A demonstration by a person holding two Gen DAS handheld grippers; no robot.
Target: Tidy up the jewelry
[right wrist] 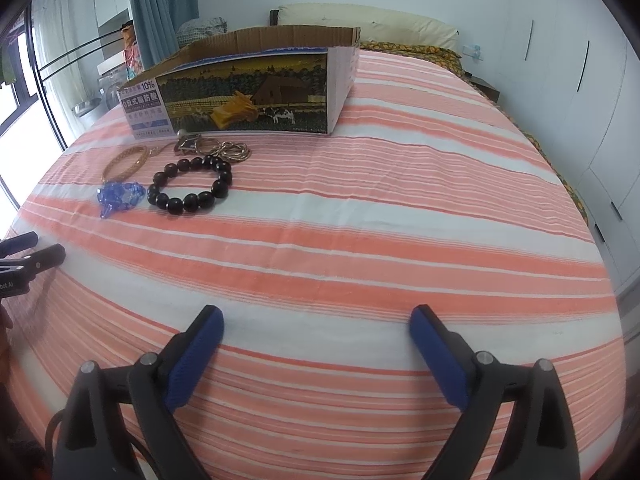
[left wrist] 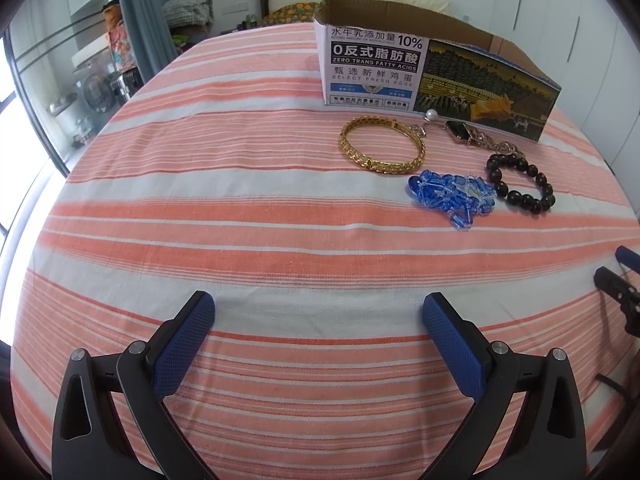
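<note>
A home bedroom is indicated: bed with orange-and-white striped sheet (right wrist: pixel 360 240), cream pillow (right wrist: pixel 368 26), white built-in wardrobe doors (right wrist: pixel 560 80), blue-grey curtain (right wrist: pixel 164 4).

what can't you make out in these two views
- Inside of the box: hidden by its front wall in both wrist views, so its contents are unknown.
- Watch: its band runs into a tangle of metal links, too small to separate from the pearl piece.
- Gold bangle: blurred and partly covered by the blue beads in the right view.
- Right gripper: cut off by the left view's edge.
</note>
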